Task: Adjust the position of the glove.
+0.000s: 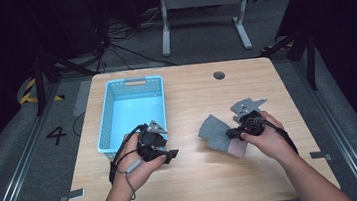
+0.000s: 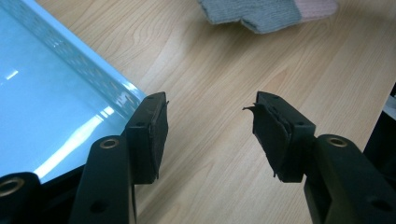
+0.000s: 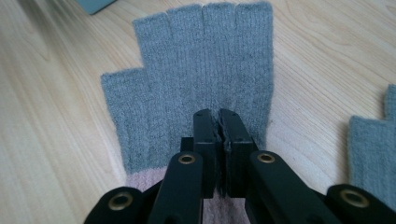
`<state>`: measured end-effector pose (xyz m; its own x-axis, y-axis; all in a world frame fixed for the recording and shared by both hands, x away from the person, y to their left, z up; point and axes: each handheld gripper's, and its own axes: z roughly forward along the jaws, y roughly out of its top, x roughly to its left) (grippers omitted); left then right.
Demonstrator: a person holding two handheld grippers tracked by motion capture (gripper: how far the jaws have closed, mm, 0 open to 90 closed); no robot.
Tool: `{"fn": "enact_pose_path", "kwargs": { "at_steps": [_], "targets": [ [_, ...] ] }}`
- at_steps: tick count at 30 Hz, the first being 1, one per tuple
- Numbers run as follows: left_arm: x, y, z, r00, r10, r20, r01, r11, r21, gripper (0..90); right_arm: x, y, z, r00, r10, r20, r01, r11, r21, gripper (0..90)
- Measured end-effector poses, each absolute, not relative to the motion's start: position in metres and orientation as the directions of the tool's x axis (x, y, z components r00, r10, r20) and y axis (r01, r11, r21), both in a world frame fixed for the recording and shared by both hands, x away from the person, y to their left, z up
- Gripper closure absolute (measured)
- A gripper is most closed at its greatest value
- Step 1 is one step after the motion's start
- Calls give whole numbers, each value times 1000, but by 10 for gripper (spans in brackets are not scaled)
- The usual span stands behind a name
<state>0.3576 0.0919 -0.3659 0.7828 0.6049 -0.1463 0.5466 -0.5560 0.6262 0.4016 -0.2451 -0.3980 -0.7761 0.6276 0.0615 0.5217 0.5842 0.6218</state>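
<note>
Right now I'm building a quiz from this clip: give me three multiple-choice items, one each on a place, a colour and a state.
1. Where is the basket?
A. the table's left side
B. its right side
C. the floor

2. What colour are the glove's fingers?
A. grey
B. red
C. yellow

3. How do the right tongs stand?
A. wide open
B. shut on the glove
C. shut on the basket rim

Key: 1 A, the high view shows it left of the hands. 2 A, grey knit with a pink cuff. 3 B, jaws pinched together on the knit.

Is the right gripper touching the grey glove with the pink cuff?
Touching. In the right gripper view, the right gripper has its jaws shut together on the grey glove, pinching the knit near the pink cuff.
</note>
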Motion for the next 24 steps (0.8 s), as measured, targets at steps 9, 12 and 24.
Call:
{"fn": "enact_pose_path", "kwargs": {
  "at_steps": [9,12,24],
  "targets": [
    [360,87,-365,796,589,-141,531,-567,630,460,392,-252,-387,-814,578,58,488,625,609,870],
    [361,86,-364,800,585,-135,523,-569,634,461,388,-252,-386,-837,545,49,463,658,593,870],
    [362,84,-365,804,579,-134,519,-573,634,459,383,-246,-395,-916,396,60,361,752,552,869]
  ]
}}
